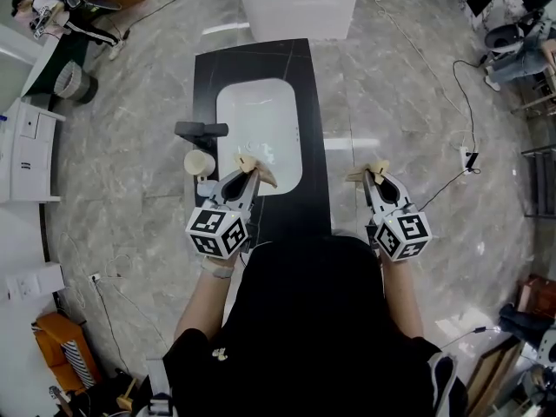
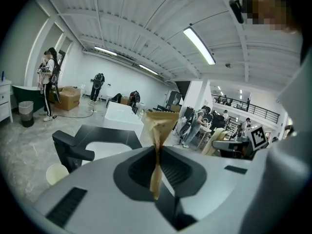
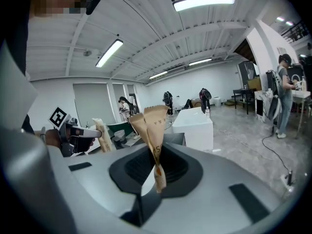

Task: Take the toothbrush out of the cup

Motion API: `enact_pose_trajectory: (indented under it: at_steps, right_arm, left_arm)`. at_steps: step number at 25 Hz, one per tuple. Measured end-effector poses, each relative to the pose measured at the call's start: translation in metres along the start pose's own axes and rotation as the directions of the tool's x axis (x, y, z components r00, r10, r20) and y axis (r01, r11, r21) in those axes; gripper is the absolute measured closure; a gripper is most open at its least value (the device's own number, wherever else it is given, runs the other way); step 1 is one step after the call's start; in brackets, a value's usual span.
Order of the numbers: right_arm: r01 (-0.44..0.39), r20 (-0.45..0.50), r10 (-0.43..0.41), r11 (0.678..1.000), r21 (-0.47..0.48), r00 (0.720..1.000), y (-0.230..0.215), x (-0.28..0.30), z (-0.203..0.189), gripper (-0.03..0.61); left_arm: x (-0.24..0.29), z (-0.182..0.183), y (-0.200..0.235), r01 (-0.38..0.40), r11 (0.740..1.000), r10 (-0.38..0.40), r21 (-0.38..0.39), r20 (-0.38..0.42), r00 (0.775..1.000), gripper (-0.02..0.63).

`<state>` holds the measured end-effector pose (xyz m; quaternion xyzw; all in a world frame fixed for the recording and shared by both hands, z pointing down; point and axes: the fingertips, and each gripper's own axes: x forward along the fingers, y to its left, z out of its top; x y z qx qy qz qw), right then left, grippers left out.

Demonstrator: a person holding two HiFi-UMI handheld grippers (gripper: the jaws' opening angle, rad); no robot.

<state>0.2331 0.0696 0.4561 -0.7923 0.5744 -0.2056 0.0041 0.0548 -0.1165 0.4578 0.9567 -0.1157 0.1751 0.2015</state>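
**pinch_pete:** ok, which hand is better placed for the cup [image 1: 200, 162] here? And where is the toothbrush? I can't find it

**sinkwatcher:** Left one, easily. The cup is cream coloured and stands upright, mouth up. It's on the black counter [image 1: 313, 129], left of the white basin [image 1: 261, 120] and just on the near side of the black tap [image 1: 201, 129]. In the head view the left gripper [image 1: 254, 170] has its tips over the basin's near-left corner, so the cup sits just beside them, off to their left. The gripper's own view agrees: the cup is low and left of the jaws, not in line with them. My guess is it needs to swing left before anything else. The right gripper [image 1: 372, 174] is well apart from it, out past the counter's right edge

**pinch_pete:** are the jaws open?

**sinkwatcher:** Nope. On both grippers the tan pads are pressed together with nothing between them

**pinch_pete:** and the brush?

**sinkwatcher:** Honestly can't make one out. I see no handle above the rim in any view, so I can't tell its long axis either. It might be down inside the cup, or it might be out already. The cup is too small in the pictures to settle that
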Motion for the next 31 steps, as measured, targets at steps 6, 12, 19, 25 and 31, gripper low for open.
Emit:
enact_pose_trajectory:
  at_steps: [6, 12, 19, 25, 31]
  right_arm:
    - [-0.013, -0.004, 0.012, 1.000, -0.010, 1.000, 0.0013, 0.0012, -0.0014, 0.531]
    - [-0.030, 0.003, 0.030, 0.999, -0.013, 1.000, 0.0059, 0.0074, 0.0023, 0.529]
    - [-0.029, -0.002, 0.029, 0.999, -0.013, 1.000, 0.0050, 0.0084, 0.0030, 0.529]
    - [-0.029, 0.003, 0.029, 0.999, -0.016, 1.000, 0.0048, 0.0048, 0.0032, 0.529]
    - [-0.035, 0.004, 0.035, 0.999, -0.025, 0.999, 0.0086, 0.0036, 0.0037, 0.529]
  left_arm:
    - [0.0008, -0.0041, -0.0051, 0.000, 1.000, 0.000, -0.008, -0.002, 1.000, 0.571]
    - [0.0024, -0.0037, 0.0009, -0.004, 1.000, 0.004, -0.017, -0.006, 1.000, 0.571]
    - [0.0037, 0.0004, 0.0025, -0.004, 1.000, 0.004, -0.012, -0.007, 1.000, 0.571]
    - [0.0017, 0.0027, 0.0001, -0.006, 1.000, 0.006, -0.003, 0.001, 1.000, 0.571]
    - [-0.0009, 0.0004, -0.0001, -0.011, 1.000, 0.011, 0.000, -0.002, 1.000, 0.571]
